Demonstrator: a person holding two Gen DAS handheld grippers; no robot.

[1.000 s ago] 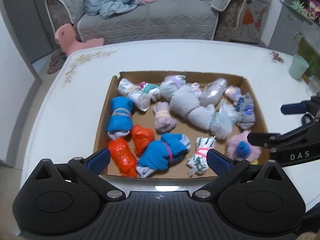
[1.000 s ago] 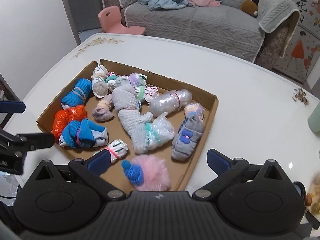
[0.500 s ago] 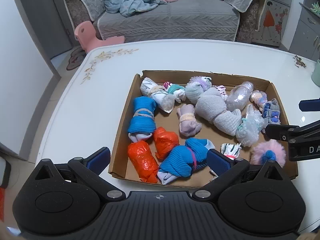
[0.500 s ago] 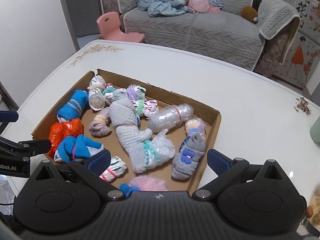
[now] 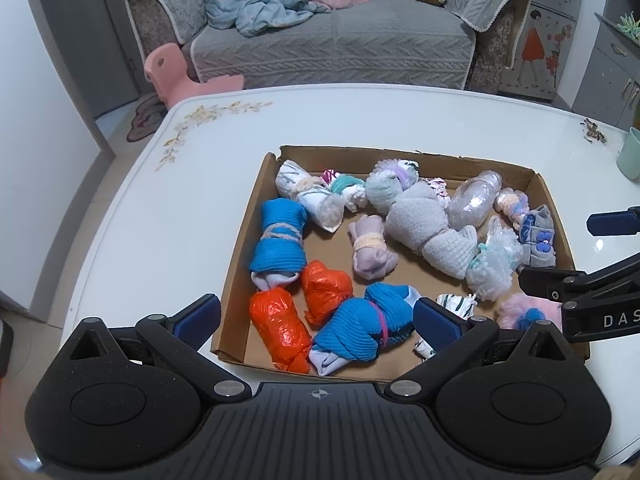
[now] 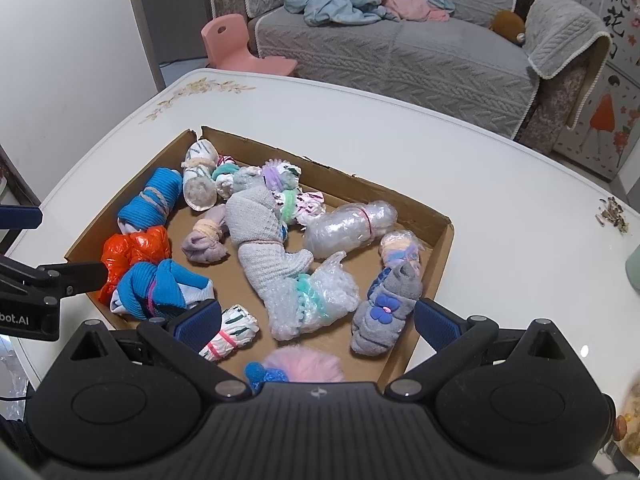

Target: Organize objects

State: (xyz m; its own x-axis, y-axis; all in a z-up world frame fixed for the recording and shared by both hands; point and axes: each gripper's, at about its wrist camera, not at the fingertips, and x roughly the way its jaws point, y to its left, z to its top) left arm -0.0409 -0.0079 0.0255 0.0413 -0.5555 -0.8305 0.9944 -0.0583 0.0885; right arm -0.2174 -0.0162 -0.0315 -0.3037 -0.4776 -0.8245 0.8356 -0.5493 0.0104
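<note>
Drawn back and shifted left since a second ago, so that the cardboard tray (image 5: pixel 541 184) now sits further right in the left wrist view and further away in the right. Left claw (image 5: pixel 317 313) spread wide with nothing between its blue pads, hovering over the tray's near left corner, above the orange plastic bundles (image 5: pixel 280 326) and the blue sock roll tied with pink (image 5: pixel 360 330). Right claw (image 6: pixel 317 315) likewise wide open and empty, poised over the near edge of the tray above the bubble-wrapped bundle (image 6: pixel 310 304) and the pink pompom with a blue bobble (image 6: pixel 302 368). Tray resting on the white worktop (image 5: pixel 160 208), filled with rolled items: a second blue sock roll bound with string (image 5: pixel 278 238) at the left, a long grey knitted roll (image 6: pixel 262 240) across the middle, a clear plastic-wrapped bundle (image 6: pixel 348 230) towards the far right, a grey sock with a purple flower (image 6: pixel 386 312) near the right wall. Grey sofa (image 5: pixel 332 44) and pink child's chair (image 5: pixel 168 72) beyond the worktop.
</note>
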